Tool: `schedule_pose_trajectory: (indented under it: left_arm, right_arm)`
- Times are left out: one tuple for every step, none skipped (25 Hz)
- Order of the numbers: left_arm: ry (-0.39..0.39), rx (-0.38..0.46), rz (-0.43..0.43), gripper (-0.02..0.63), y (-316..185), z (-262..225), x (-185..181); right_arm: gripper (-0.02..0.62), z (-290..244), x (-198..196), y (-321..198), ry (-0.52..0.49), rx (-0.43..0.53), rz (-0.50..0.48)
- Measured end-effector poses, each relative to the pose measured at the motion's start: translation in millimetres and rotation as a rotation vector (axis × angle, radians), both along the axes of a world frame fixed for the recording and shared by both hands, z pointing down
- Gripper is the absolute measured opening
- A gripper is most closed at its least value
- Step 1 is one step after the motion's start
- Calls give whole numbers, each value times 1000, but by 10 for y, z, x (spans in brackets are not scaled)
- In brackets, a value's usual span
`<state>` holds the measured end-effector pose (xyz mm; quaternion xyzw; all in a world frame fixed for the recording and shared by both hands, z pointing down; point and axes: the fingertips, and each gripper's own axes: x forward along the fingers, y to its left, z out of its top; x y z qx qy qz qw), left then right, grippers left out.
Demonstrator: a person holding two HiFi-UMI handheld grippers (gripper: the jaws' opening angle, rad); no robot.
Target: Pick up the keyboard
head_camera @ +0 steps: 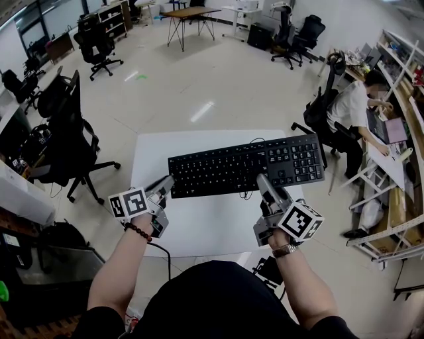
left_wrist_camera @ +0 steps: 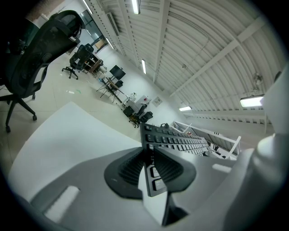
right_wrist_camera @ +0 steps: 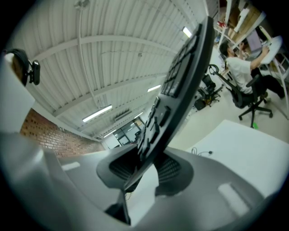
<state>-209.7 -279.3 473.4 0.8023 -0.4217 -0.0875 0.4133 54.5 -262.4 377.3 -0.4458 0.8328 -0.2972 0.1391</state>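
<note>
A black full-size keyboard (head_camera: 245,167) hangs in the air above the white table (head_camera: 212,225), held at its near edge by both grippers. My left gripper (head_camera: 169,183) is shut on the keyboard's near left corner; in the left gripper view the keyboard (left_wrist_camera: 174,139) runs away edge-on from between the ribbed pads (left_wrist_camera: 131,169). My right gripper (head_camera: 262,180) is shut on the near edge right of the middle; in the right gripper view the keyboard (right_wrist_camera: 178,76) rises steeply from the jaws. Its cable (right_wrist_camera: 201,152) trails on the table.
Black office chairs (head_camera: 69,136) stand left of the table. A seated person (head_camera: 351,109) works at a cluttered desk (head_camera: 397,132) on the right. More chairs (head_camera: 298,36) and a trestle table (head_camera: 189,16) stand across the open floor beyond.
</note>
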Motion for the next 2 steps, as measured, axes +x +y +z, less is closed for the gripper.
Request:
schedule_pose_trajectory:
  left_arm:
    - [0, 0, -1, 80, -6, -2, 4]
    - [1, 0, -1, 80, -12, -4, 9]
  right_arm:
    - [114, -3, 5, -4, 1, 0, 1]
    - [114, -7, 9, -7, 2, -1, 2]
